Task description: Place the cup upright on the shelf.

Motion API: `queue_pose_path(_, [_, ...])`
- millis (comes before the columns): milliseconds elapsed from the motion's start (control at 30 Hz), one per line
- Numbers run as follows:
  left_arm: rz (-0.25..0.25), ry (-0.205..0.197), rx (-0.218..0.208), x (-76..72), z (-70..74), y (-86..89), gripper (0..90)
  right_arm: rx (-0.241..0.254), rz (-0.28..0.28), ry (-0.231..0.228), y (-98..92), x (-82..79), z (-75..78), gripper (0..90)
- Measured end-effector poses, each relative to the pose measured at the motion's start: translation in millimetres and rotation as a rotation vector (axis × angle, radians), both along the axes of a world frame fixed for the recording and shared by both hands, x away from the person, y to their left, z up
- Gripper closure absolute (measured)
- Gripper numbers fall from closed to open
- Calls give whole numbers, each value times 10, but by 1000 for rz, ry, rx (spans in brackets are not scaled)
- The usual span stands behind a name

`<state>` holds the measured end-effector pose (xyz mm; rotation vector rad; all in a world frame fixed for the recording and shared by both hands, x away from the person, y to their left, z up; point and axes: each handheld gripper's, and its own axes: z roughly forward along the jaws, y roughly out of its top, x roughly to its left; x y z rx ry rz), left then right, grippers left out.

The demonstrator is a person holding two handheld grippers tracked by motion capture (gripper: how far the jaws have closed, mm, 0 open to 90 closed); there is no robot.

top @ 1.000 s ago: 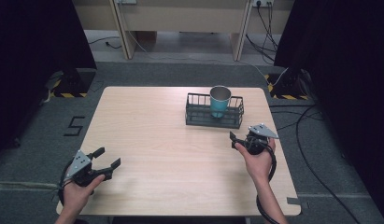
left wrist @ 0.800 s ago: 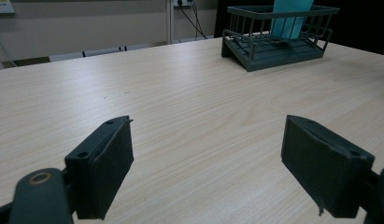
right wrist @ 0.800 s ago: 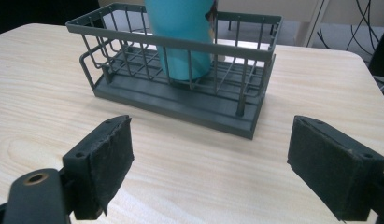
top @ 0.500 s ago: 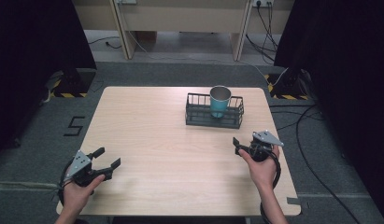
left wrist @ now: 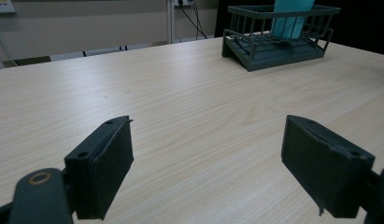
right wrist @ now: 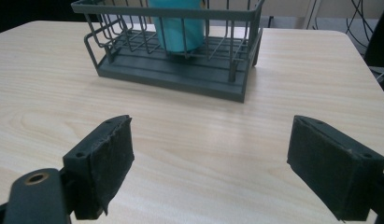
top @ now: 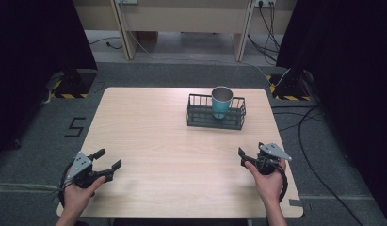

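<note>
Cup: one teal cup [top: 221, 102] with a metal rim stands upright inside the dark wire basket [top: 200, 118], toward its right half, at about 1 o'clock from the table's centre.
Basket: one, resting on the table [top: 172, 141], well apart from both grippers.
Right gripper: the right gripper [top: 248, 157] sits at about 4 o'clock, jaws spread wide, holding nothing, aimed at the basket.
Left gripper: the left gripper [top: 108, 159] rests at about 8 o'clock, jaws equally wide, empty.
Step in hand: by the look of it, a pause with both grippers near the table's front edge, nothing grasped.
Next move: likely a forward reach by the right gripper toward 12 o'clock, above the basket rail, to close on the cup.
Count: one cup, one basket, two grippers.
</note>
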<state>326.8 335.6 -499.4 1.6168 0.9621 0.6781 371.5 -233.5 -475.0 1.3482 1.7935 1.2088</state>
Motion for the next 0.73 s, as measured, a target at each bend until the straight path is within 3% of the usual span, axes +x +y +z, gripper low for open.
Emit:
queue_pose_path(433, [2, 1, -1, 2, -2, 1, 160, -11, -8, -8, -48, -138, -183, 155])
queue_pose_path(733, [7, 0, 3, 2, 0, 0, 160, 3, 25, -43, 11, -151, -154, 155])
